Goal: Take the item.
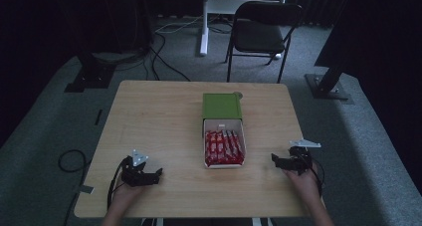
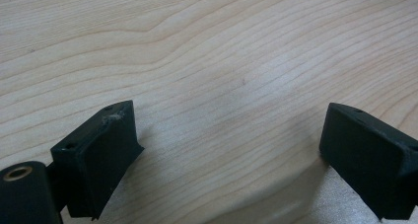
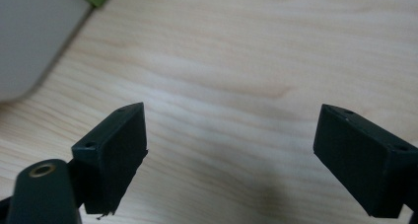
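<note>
Your left hand-held gripper and right hand-held gripper gape wide, empty, near the tabletop's front corners; one box holds four red bars.

Red wrappers fill a white tray under a green lid on pale wood-grain table.

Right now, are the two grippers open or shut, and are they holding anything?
Left gripper: open, holding nothing, over the table.
Right gripper: open, holding nothing.
</note>
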`<state>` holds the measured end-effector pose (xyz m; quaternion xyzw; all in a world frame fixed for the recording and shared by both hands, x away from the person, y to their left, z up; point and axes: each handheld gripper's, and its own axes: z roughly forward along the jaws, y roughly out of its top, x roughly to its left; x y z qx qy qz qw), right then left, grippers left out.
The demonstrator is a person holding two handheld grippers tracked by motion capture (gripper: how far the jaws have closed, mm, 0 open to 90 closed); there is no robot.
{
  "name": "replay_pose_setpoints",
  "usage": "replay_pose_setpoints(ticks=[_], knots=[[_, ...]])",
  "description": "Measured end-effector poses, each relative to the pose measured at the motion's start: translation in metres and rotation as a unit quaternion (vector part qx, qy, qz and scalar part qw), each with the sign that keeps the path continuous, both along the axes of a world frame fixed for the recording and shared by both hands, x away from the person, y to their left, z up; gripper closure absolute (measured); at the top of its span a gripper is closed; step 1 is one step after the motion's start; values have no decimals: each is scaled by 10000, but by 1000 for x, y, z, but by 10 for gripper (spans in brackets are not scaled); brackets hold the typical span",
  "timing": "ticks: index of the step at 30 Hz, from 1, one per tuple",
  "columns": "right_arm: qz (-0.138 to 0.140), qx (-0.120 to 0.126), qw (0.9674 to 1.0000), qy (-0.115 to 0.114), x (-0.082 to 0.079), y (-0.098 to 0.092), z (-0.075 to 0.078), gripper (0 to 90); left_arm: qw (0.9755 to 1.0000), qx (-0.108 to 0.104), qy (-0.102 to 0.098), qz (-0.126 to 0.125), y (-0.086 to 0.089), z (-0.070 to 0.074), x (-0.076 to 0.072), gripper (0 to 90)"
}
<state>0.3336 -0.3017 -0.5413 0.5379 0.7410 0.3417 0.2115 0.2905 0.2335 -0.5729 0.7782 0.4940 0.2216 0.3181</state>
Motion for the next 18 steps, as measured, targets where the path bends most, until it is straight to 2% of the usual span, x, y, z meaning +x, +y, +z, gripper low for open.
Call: replay_pose_setpoints(ticks=[1,3,6,18], knots=[[52,57,9999,-110,1,4,14,117,10000,-1,0,-3,0,0,0,86],[52,57,9999,-110,1,4,14,117,10000,-1,0,-5,0,0,0,86],[98,60,9997,-217,2,14,31,118,10000,0,1,-19,0,0,0,86],[379,239,9978,-480,0,44,66,120,10000,2,2,-23,0,0,0,86]])
